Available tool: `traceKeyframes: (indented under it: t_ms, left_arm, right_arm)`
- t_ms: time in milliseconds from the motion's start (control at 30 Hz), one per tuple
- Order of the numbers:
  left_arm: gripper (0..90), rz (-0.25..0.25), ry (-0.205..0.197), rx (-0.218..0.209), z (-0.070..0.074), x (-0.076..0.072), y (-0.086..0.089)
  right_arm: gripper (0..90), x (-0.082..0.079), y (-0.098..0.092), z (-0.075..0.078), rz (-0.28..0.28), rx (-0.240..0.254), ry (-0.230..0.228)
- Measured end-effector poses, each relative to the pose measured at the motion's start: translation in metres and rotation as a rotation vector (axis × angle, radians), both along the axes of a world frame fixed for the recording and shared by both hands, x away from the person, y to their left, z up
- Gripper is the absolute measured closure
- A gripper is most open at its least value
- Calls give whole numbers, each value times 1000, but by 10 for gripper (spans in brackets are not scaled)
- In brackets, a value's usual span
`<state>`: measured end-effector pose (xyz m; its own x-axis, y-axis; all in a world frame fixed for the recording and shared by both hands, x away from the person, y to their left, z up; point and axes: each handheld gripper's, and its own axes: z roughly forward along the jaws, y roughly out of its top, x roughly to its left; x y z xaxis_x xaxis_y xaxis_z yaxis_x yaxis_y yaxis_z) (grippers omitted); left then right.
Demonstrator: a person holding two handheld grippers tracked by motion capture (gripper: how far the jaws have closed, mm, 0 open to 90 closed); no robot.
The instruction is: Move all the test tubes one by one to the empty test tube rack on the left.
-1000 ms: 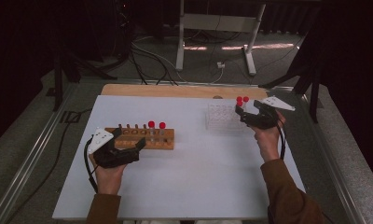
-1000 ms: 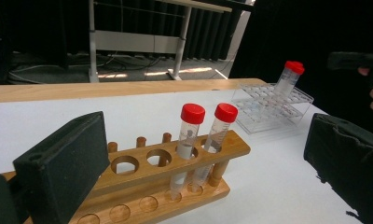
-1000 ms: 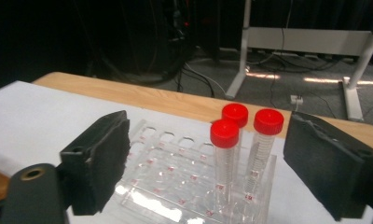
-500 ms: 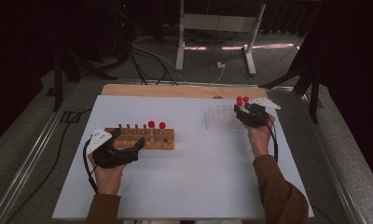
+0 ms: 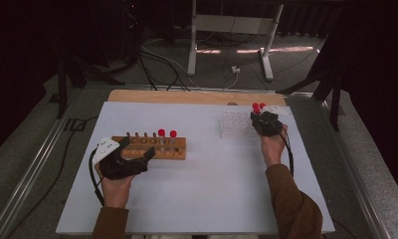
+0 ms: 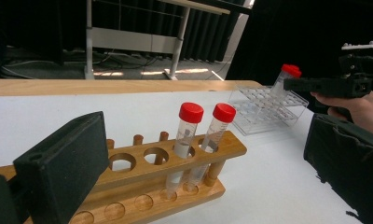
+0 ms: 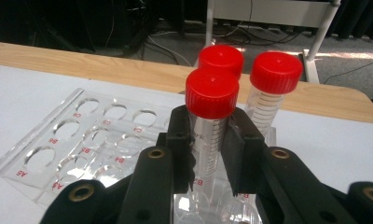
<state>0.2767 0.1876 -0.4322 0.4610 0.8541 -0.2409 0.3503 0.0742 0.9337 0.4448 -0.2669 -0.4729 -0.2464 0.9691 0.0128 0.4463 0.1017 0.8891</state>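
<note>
- Right gripper (image 7: 211,154) has just been closing, now clamped on a red-capped tube (image 7: 211,114) standing in the clear rack (image 7: 58,154), likely to lift it out;
- left gripper (image 5: 129,160), jaws wide, waits beside the wooden rack (image 5: 152,148), far from the clear rack.

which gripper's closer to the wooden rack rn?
Left. The left gripper sits right at the wooden rack, its open jaws at the front edge. The right gripper is across the table at the clear rack, shut on a red-capped tube.
</note>
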Motion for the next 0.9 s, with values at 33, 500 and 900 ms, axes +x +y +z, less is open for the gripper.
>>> traceKeyframes:
  t_ms: [33, 500, 900]
  left_arm:
    - [7, 0, 0, 0, 0, 0, 0]
    - [7, 0, 0, -22, 1, 0, 2]
    - [7, 3, 1, -27, 1, 0, 3]
  right_arm:
    - [740, 0, 1, 1, 2, -1, -1]
    - [744, -5, -2, 16, 11, 1, -39]
    - [745, -13, -6, 44, 20, 18, -104]
